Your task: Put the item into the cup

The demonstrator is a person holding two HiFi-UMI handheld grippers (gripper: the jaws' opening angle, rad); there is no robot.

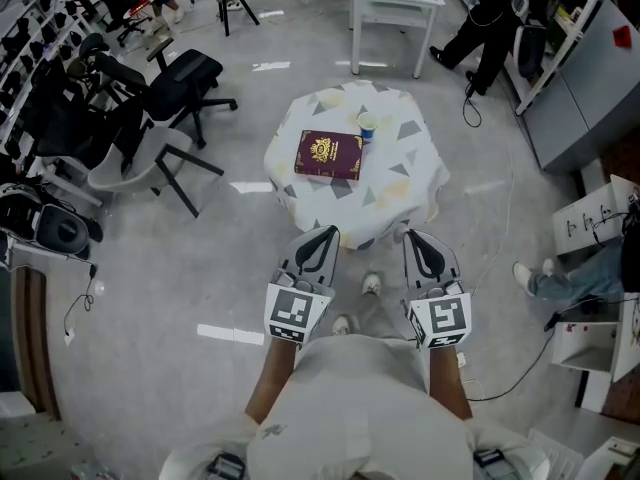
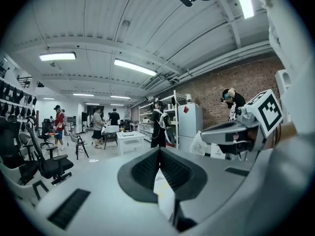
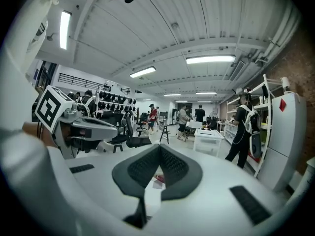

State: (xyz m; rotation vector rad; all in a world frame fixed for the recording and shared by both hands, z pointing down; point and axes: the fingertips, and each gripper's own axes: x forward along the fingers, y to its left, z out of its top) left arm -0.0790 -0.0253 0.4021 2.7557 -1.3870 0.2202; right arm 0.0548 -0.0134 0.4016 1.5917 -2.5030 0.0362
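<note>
Near draped table (image 1: pixel 405 183) bearing book (image 1: pixel 329 155), cup (image 1: pixel 367 126): left hand-held gripper (image 1: pixel 322 234), right hand-held gripper (image 1: pixel 419 238) clenched.

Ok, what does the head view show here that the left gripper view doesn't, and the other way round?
Only the head view: the book and the cup beside it on the round table, well ahead of both grippers. Only the left gripper view: the ceiling lights and the brick wall. Both: the left gripper and the right gripper, side by side, each with jaws together on nothing, plus the office chairs.
</note>
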